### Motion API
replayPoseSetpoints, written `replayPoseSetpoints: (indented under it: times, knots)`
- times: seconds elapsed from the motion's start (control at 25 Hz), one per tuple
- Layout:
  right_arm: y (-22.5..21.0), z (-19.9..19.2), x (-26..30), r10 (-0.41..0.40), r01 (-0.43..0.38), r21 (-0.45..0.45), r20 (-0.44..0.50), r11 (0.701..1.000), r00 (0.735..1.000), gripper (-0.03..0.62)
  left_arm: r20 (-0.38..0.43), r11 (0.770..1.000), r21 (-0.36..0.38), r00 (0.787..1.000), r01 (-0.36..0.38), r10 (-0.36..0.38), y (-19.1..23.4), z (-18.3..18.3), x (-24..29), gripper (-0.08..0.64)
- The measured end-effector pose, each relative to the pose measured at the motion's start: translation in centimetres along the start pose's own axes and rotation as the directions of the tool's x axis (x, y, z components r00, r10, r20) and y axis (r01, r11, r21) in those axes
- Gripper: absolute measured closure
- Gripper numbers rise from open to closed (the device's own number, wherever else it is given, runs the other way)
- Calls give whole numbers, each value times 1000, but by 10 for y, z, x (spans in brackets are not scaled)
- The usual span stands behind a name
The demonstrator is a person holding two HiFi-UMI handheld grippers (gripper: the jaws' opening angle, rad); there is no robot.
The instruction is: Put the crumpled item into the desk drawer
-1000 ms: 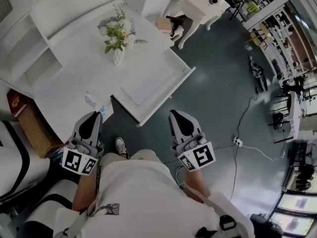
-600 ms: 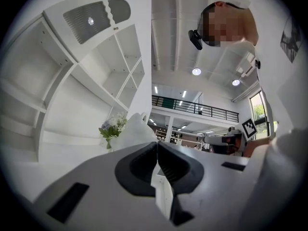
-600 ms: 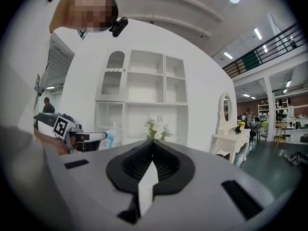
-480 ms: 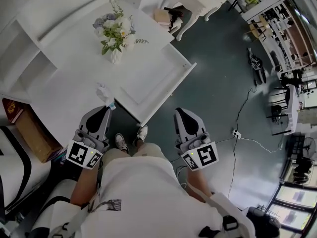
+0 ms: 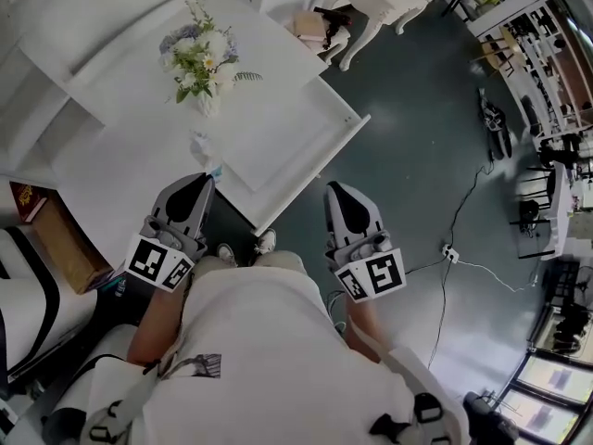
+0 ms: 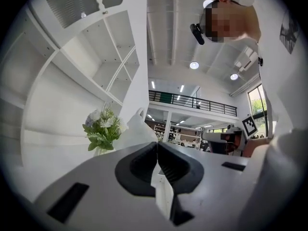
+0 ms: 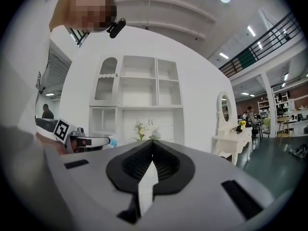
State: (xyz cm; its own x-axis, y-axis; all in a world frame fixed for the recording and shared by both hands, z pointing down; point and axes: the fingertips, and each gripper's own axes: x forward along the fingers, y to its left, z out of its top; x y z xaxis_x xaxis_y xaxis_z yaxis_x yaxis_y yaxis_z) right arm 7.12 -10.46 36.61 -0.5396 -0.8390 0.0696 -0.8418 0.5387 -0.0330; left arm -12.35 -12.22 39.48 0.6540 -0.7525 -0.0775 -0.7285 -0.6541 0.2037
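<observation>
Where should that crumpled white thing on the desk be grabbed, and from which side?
Pinch the raised upper folds of the crumpled item, probably from above on the near desk edge side, where the left gripper sits just short of it. It lies on the desk apart from the vase, so that side looks unblocked.

1 overhead, 2 low; flowers (image 5: 199, 58) shared

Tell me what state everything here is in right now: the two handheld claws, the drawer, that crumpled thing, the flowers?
left gripper: shut, nothing between its jaws.
right gripper: shut, nothing between its jaws.
desk drawer: open, nothing visible inside.
crumpled item: lying on the desk top beside the drawer, not held.
vase of flowers: upright on the desk top.
</observation>
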Motion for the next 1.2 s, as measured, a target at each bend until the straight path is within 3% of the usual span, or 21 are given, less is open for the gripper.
replayPoseSetpoints:
  times: [0.36,0.64,0.84,1.04,1.2]
  knots:
    - [-31,-10,9,36,-36,13,13,999,999,583,-84,999,-25,996,-24,22,3,-41,55,540]
    - [-47,-26,8,35,-35,35,-5,999,999,583,-181,1000,-21,983,12,-16,0,-90,100,540]
    - [-61,-37,3,21,-20,45,-29,999,999,583,-293,998,33,956,44,-33,4,-135,131,540]
    - [-72,-49,-2,-2,5,56,-59,998,998,583,-382,996,33,922,79,-60,11,-182,152,540]
    - [-78,-56,-7,-19,23,56,-86,998,996,583,-461,992,54,884,112,-75,13,-220,164,540]
